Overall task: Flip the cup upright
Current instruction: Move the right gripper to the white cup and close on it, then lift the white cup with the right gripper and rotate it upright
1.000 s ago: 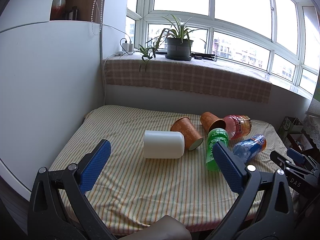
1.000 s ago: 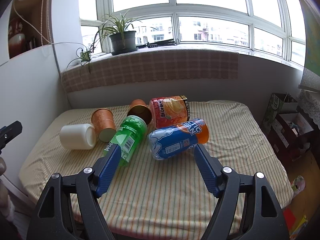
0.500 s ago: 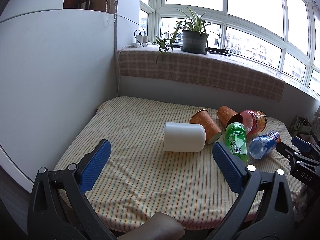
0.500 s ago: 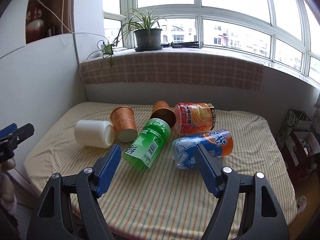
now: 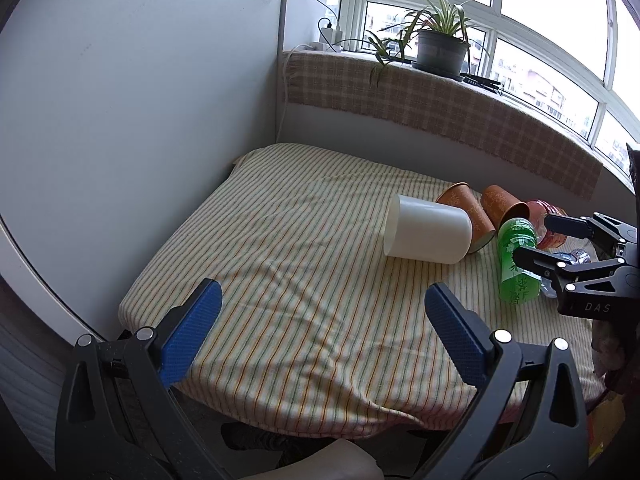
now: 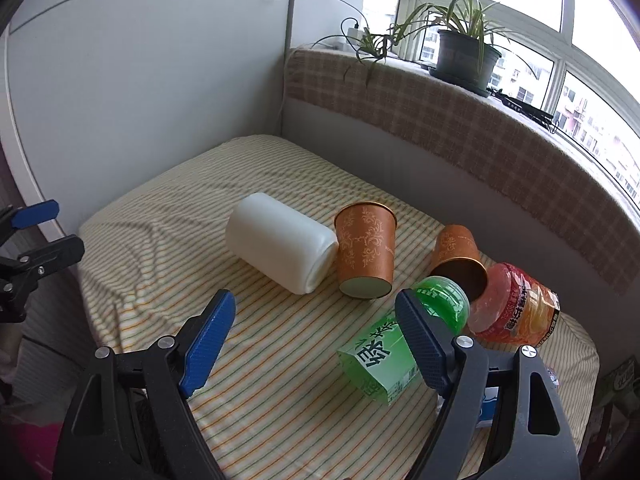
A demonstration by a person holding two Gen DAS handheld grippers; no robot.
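Both views have swung left over the last second, so the white cup [image 6: 282, 242] now sits mid-frame in the right wrist view, ahead of the right gripper [image 6: 316, 332], where before the bottles filled that spot. In the left view it has slid to the right of centre, beyond the left gripper [image 5: 320, 320]. Both grippers are spread wide and hold nothing. The cup lies on its side on the striped cloth [image 5: 280, 240], touching an orange cup [image 6: 366, 254] (also tipped over). The approach looks under way; nothing is flipped yet.
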